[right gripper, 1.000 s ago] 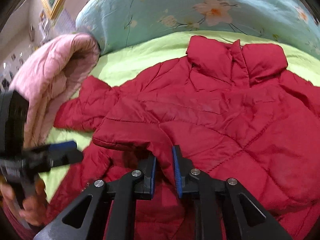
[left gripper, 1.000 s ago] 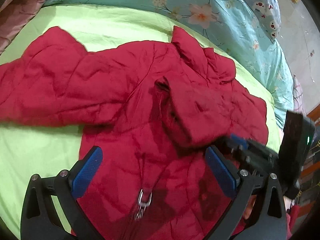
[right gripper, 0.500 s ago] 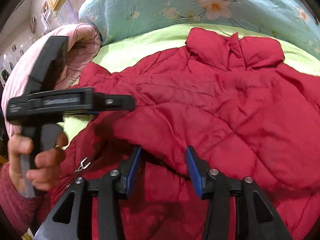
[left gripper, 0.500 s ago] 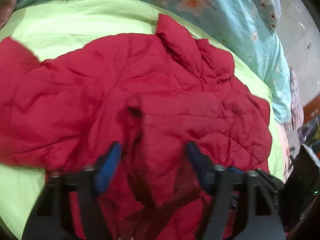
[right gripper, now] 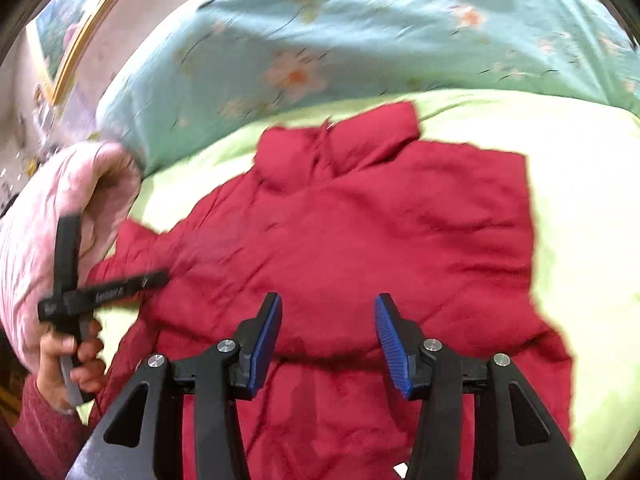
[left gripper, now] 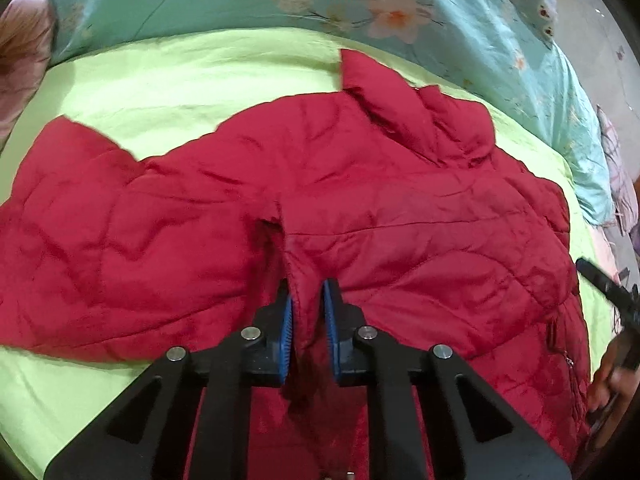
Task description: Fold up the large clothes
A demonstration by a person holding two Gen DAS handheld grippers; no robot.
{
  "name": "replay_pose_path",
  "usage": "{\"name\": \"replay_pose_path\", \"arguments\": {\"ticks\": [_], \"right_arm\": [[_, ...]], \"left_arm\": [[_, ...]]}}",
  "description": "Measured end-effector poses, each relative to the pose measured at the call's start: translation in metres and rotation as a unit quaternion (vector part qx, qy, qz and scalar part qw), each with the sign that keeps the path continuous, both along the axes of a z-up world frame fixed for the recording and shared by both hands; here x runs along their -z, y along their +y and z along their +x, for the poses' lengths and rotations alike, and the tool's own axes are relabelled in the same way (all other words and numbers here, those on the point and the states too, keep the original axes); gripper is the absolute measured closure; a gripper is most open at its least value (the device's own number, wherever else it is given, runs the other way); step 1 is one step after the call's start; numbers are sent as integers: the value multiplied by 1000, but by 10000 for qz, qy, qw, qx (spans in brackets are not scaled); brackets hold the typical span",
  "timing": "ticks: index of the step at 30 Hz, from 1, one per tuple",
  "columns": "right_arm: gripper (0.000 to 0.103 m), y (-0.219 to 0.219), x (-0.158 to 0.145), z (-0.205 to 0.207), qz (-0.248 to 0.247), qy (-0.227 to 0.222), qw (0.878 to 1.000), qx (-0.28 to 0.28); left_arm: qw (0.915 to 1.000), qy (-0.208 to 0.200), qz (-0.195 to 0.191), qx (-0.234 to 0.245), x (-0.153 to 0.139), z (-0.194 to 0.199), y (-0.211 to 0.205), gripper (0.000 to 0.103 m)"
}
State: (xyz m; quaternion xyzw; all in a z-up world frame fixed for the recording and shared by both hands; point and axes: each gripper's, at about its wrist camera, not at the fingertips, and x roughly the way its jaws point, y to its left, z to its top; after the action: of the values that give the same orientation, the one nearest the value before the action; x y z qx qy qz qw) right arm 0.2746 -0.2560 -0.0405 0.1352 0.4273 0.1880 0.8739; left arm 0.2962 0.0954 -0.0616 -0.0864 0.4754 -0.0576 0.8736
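L claw closing, pinching jacket fold; R claw opening, holding nothing; bare sheet past jacket edges.

Red jacket hem cut off by lower edge; right-wrist view motion-blurred

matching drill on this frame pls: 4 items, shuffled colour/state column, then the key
Items
1. left gripper
2. right gripper
3. red jacket
4. floral quilt

States
A. teal, bunched along the far side of the bed
B. jaws apart and opening, nothing pinched
C. spread on the lime-green sheet
D. closing on a ridge of red fabric

Pairs: 1-D, 2-B, 3-C, 4-A
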Motion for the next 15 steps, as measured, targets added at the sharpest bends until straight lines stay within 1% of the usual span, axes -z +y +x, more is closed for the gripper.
{"name": "replay_pose_path", "arguments": {"ticks": [4, 6, 8, 10, 11, 13, 15], "right_arm": [[52, -15, 0, 27, -242, -42, 9995, 210], [52, -16, 5, 42, -373, -15, 9991, 208], [53, -19, 12, 60, -650, 52, 9976, 251], [54, -19, 24, 74, -927, 171, 9951, 303], [54, -21, 36, 81, -1107, 320, 9928, 338], [54, -22, 60, 93, -1243, 556, 9902, 304], [53, -22, 72, 95, -1233, 383, 9912, 293]], "left_arm": [[9997, -91, 220, -76, -5, 1, -1, 92], [9990, -137, 433, -40, -5, 4, -6, 92], [9977, -146, 660, 4, -2, 7, -13, 92], [9974, -111, 705, 46, 3, 10, -15, 92], [9977, -85, 667, 63, 7, 11, -15, 92], [9979, -59, 646, 58, 12, 14, -15, 91], [9976, -65, 688, 57, 15, 17, -17, 91]]}}
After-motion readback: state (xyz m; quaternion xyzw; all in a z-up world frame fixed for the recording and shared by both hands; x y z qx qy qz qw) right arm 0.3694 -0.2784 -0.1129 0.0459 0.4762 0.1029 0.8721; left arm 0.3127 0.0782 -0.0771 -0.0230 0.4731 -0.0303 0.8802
